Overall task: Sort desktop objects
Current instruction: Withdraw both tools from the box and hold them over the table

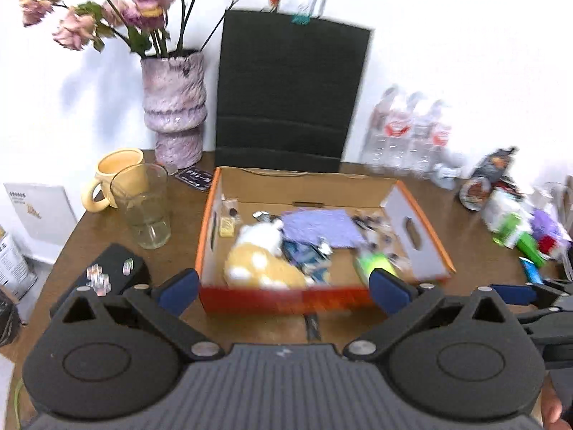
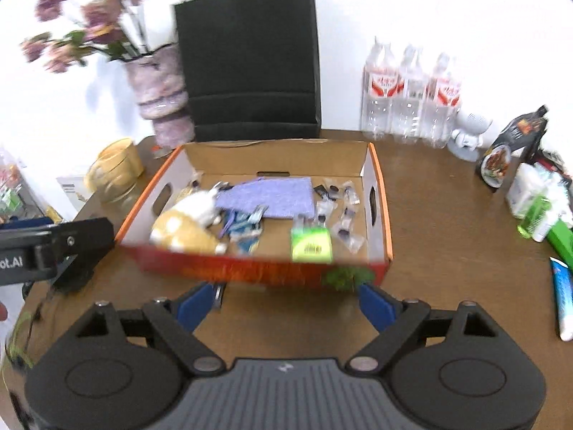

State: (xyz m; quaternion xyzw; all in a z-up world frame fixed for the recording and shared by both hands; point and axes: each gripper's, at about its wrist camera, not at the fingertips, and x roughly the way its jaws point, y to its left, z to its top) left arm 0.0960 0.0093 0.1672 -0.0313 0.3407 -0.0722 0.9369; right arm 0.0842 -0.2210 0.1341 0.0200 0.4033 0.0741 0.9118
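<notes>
Hovering over the brown table [image 2: 447,236], we face the orange cardboard box [image 2: 379,193], already holding a plush toy [image 2: 186,225], purple cloth [image 2: 272,199] and green packet [image 2: 311,247]. We judge the risk lies outside it: reaching right for the loose clutter [image 2: 537,197] could topple the water bottles [image 2: 412,96], and reaching left, the glass [image 1: 145,211]. Both the left gripper [image 1: 284,286] and right gripper [image 2: 286,302] stand wide apart, near the box's front, holding nothing.
</notes>
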